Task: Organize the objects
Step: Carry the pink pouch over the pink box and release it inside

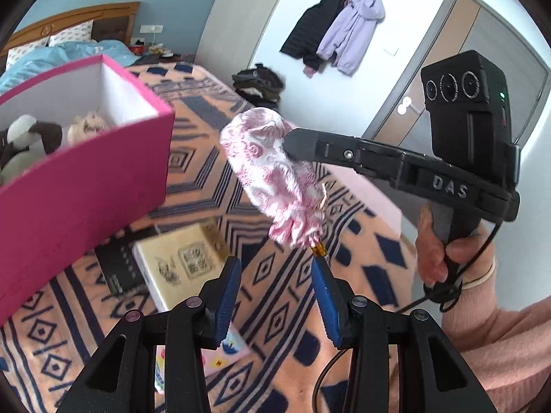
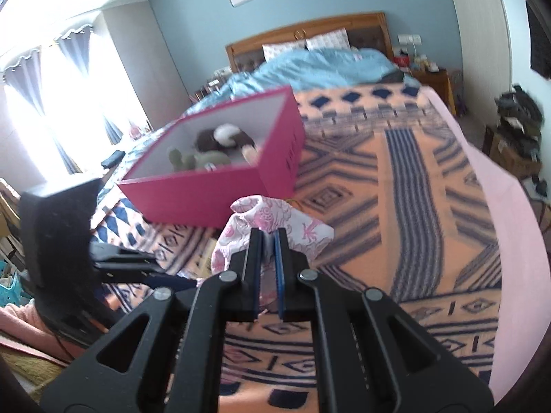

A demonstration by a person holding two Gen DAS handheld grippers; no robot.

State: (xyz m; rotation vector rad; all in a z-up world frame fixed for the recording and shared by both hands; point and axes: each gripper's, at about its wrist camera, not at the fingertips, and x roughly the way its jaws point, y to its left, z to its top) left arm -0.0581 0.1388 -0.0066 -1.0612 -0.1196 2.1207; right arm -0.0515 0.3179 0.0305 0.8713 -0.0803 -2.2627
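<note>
A pink-and-white patterned cloth pouch (image 1: pixel 275 179) hangs in the air above the bed, pinched by my right gripper (image 1: pixel 287 143). In the right wrist view my right gripper (image 2: pixel 268 237) is shut on the pouch (image 2: pixel 272 220). My left gripper (image 1: pixel 275 265) is open and empty just below the pouch. A pink storage box (image 1: pixel 82 186) holding plush toys (image 1: pixel 24 141) stands on the bed to the left; it also shows in the right wrist view (image 2: pixel 220 186) ahead of the pouch.
A patterned orange and navy blanket (image 2: pixel 396 179) covers the bed. A cream box (image 1: pixel 179 261) and a dark book (image 1: pixel 117 275) lie on it below the pink box. Coats (image 1: pixel 341 31) hang on the wall by a door (image 1: pixel 458 69).
</note>
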